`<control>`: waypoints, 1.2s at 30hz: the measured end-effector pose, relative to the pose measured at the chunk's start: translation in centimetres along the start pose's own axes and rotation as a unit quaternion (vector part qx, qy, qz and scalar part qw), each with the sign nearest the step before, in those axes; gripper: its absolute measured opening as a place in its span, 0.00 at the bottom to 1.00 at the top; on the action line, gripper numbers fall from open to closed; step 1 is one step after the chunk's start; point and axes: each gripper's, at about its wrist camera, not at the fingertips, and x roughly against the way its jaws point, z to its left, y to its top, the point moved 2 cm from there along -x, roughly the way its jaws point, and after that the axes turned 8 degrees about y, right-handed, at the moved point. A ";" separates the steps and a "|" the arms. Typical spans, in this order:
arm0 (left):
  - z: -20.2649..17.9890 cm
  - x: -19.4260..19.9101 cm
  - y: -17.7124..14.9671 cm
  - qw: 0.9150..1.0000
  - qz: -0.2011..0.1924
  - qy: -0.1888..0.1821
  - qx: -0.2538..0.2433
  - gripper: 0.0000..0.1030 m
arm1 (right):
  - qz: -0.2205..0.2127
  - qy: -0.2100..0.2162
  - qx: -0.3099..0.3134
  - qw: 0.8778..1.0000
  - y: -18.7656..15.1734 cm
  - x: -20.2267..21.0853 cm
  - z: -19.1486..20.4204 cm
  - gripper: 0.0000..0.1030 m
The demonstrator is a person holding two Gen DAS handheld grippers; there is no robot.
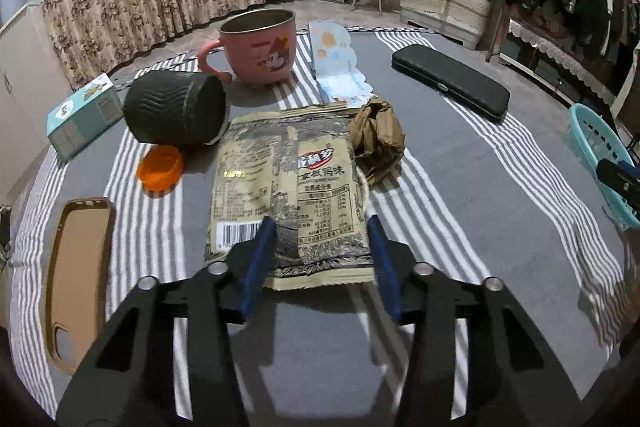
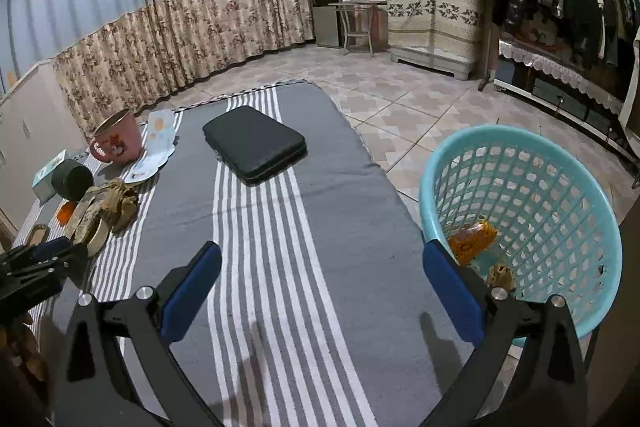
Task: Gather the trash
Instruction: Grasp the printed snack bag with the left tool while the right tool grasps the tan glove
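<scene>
A beige snack wrapper (image 1: 288, 187) lies on the grey striped cloth (image 1: 460, 187). My left gripper (image 1: 320, 227) is closed on the wrapper's near end: one blue pad presses on its face, the other against its right edge. In the right wrist view the wrapper (image 2: 90, 219) bows upward by that gripper (image 2: 40, 259). Crumpled brown paper (image 1: 376, 135) sits just beyond the wrapper. My right gripper (image 2: 322, 251) hovers open and empty over the cloth, beside a turquoise basket (image 2: 520, 133). In the basket lie an orange packet (image 2: 472, 235) and a small crumpled scrap (image 2: 500, 275).
On the cloth are a pink mug (image 1: 260, 47), a black cup on its side (image 1: 176, 111), an orange lid (image 1: 160, 167), a teal box (image 1: 80, 115), a tan phone case (image 1: 80, 279), a patterned paper card (image 1: 336, 59) and a black case (image 2: 256, 143). Tiled floor lies beyond.
</scene>
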 end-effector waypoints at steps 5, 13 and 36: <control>2.5 0.9 -0.2 1.000 -0.006 -0.008 0.014 0.16 | 0.005 0.013 0.019 1.000 -0.3 0.1 1.8 0.95; 6.0 3.7 0.7 0.999 -0.042 0.000 0.019 0.13 | 0.014 0.028 0.063 0.998 0.1 -0.9 6.6 0.95; 16.0 1.1 3.3 0.991 -0.072 0.019 0.111 0.13 | 0.084 0.093 0.109 0.986 1.5 -11.2 19.7 0.48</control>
